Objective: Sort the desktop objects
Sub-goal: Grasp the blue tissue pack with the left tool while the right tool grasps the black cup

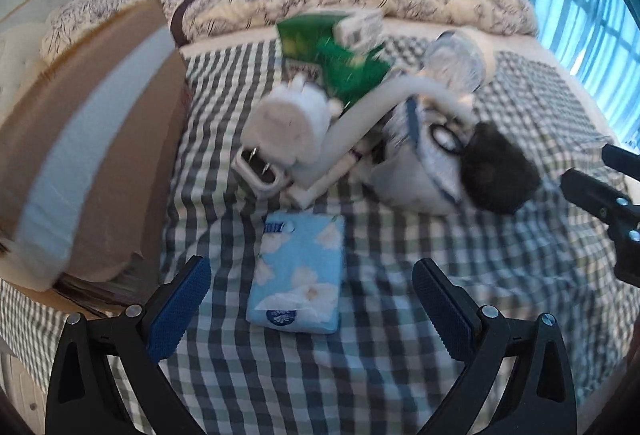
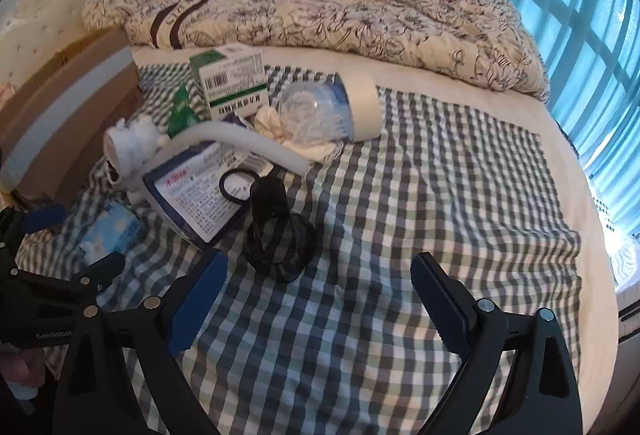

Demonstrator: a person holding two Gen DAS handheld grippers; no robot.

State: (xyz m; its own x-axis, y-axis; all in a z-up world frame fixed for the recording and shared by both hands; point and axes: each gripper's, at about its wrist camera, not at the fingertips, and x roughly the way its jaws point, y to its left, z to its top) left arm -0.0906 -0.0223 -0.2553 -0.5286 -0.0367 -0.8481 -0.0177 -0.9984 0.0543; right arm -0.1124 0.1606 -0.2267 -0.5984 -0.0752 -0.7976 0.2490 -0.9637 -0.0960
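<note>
A light blue tissue pack [image 1: 298, 275] lies flat on the checked cloth [image 1: 380, 315], just ahead of my left gripper [image 1: 310, 299] and between its open, empty fingers. Behind it is a jumbled pile: a white plush toy [image 1: 288, 123], a green box [image 1: 316, 39], a curved white tube [image 1: 360, 115], a blue-and-white packet [image 1: 420, 163] and a black mesh item [image 1: 500, 175]. My right gripper [image 2: 320, 299] is open and empty over the cloth. The black mesh item [image 2: 276, 231] lies just ahead of its left finger. The tissue pack [image 2: 108, 231] shows at the left.
A cardboard box [image 1: 92, 155] stands at the left edge of the bed. A patterned quilt [image 2: 320, 7] is heaped at the back, and a blue curtain [image 2: 580, 15] hangs on the right. A medicine box [image 2: 232, 83] and a lidded cup [image 2: 340, 107] lie in the pile.
</note>
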